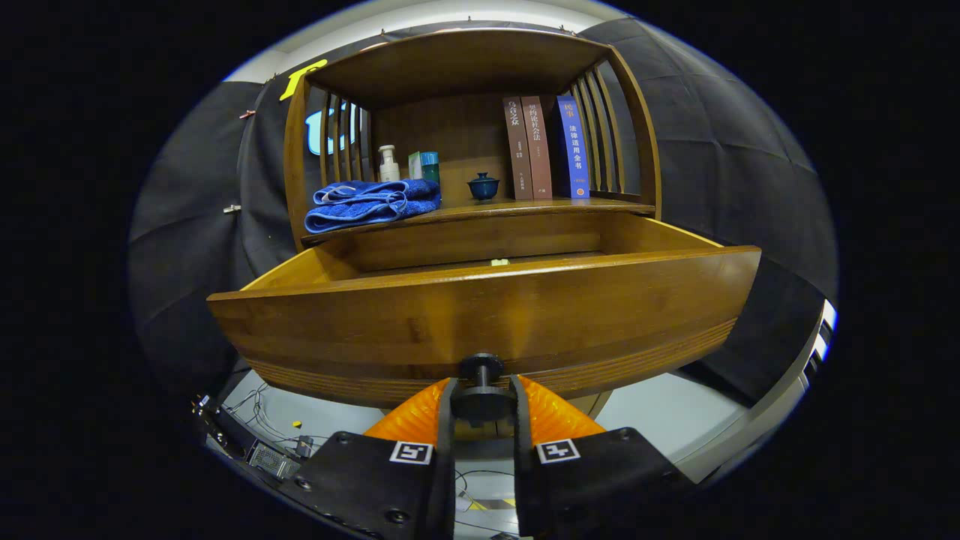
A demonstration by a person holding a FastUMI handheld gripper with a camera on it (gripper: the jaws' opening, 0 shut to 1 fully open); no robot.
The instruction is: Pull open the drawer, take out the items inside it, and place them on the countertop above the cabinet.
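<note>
The wooden cabinet's drawer (pixel 480 315) is pulled far out toward me, its curved front panel just beyond my fingers. A dark round knob (pixel 481 369) sticks out from the lower middle of that panel. My gripper (pixel 482 405) is shut on the knob, one finger pressing on each side of it. Over the drawer's front rim I see a small pale item (pixel 499 262) lying inside near the back; the rest of the drawer's inside is hidden by the panel. The countertop (pixel 525 206) runs just above the drawer.
On the countertop lie a folded blue towel (pixel 371 202), a white bottle (pixel 388 163), a green box (pixel 424 165), a small dark blue lidded cup (pixel 484 186) and three upright books (pixel 546 146). A shelf roof and slatted sides enclose it. Cables and a device (pixel 271 457) lie on the floor below.
</note>
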